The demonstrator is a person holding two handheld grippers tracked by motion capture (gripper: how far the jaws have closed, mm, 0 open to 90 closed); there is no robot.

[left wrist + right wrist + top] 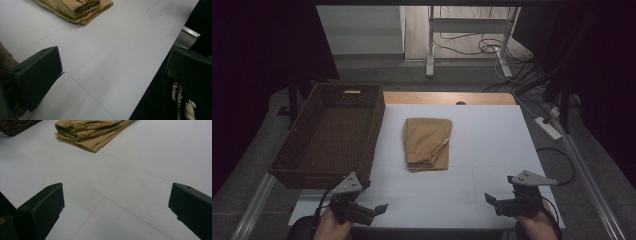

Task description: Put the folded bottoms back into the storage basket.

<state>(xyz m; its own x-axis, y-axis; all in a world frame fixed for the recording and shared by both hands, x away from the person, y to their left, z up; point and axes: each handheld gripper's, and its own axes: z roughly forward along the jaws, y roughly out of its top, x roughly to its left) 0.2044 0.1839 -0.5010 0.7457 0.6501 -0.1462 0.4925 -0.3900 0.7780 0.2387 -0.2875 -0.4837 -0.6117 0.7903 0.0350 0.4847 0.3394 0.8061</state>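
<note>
Your left hand-held gripper (371, 210) sits at the near edge of the tabletop (492, 150), jaws spread wide and holding nothing; in the left gripper view the two black jaws frame bare white surface. Your right hand-held gripper (497, 202) mirrors it on the other side, likewise released and empty, hovering over the near right corner.

Ahead of both, well apart from either, lies the folded tan garment (427, 143), probably shorts or trousers with an elastic waistband, resting flat in the middle of the tabletop. From the right gripper view the folded tan garment (90, 132) shows its stacked layers and gathered waistband facing you. To its left stands the brown wicker basket (332, 130), empty as far as can be seen, its right wall near the garment but not touching it.

You look to be at the very start: approach not yet begun. The likely job is moving the garment into the basket. Next, bring both grippers forward to the near edge of the fold, one at each corner, and pinch through all layers so the stack does not slide open when lifted.
</note>
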